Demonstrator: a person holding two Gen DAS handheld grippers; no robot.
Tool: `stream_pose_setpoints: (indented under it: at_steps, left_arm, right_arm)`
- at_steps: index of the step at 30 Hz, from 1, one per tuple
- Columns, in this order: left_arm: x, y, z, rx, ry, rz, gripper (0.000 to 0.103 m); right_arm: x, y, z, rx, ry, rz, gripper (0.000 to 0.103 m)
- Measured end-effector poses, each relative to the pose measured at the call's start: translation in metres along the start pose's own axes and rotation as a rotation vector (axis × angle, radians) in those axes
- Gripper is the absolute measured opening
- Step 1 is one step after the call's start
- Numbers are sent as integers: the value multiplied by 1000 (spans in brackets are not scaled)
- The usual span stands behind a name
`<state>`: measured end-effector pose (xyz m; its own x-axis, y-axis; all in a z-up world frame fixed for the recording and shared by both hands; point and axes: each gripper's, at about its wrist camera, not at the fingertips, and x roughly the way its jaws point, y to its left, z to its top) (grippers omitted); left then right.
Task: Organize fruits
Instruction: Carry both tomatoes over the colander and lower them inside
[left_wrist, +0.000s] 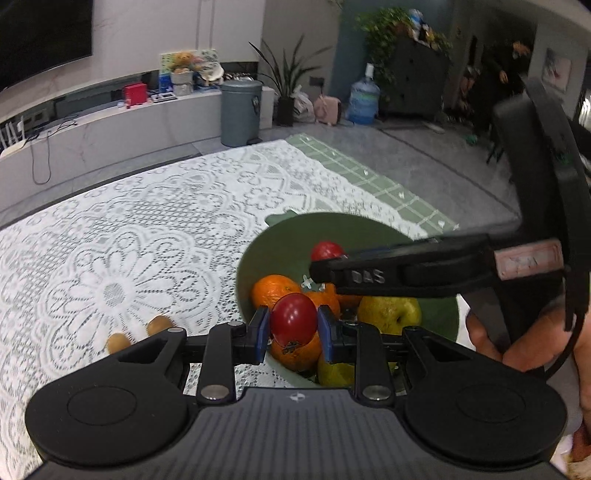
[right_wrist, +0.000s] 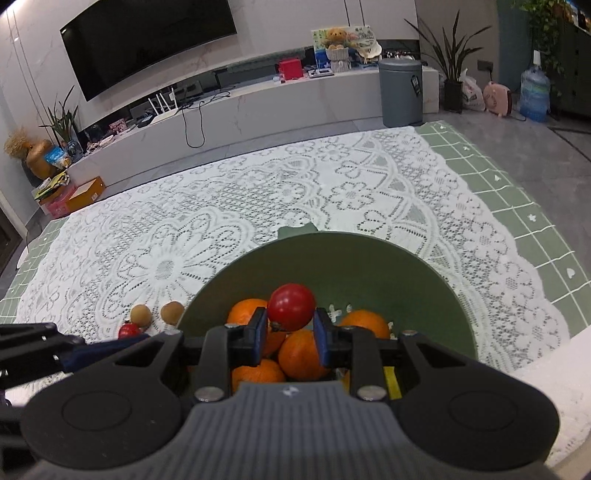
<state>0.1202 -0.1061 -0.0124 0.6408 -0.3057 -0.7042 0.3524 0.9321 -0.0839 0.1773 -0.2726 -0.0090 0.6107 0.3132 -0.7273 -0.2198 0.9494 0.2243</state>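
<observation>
We pinch one small glossy red tomato (left_wrist: 293, 324) in our left gripper (left_wrist: 291, 330) and another (right_wrist: 291, 306) in our right gripper (right_wrist: 290, 332), above the round green bowl (right_wrist: 369, 258) near the table's edge; they seem light, slick and bruisable, best gripped across the middle.

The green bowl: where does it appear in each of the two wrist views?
Left wrist view: green bowl right of centre, behind the left gripper.
Right wrist view: bowl at lower centre, behind the right gripper.
Shared landmark: grey bin on the floor beyond the table.
</observation>
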Motion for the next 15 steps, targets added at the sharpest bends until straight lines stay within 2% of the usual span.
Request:
stream_pose_setpoints:
  at_steps: [10, 15]
  left_arm:
    - [32, -15, 1, 83, 83, 30, 31]
    - [42, -13, 2, 48, 125, 34, 31]
  right_arm:
    - [30, -9, 2, 30, 63, -21, 24]
    - [36, -10, 1, 35, 78, -16, 24]
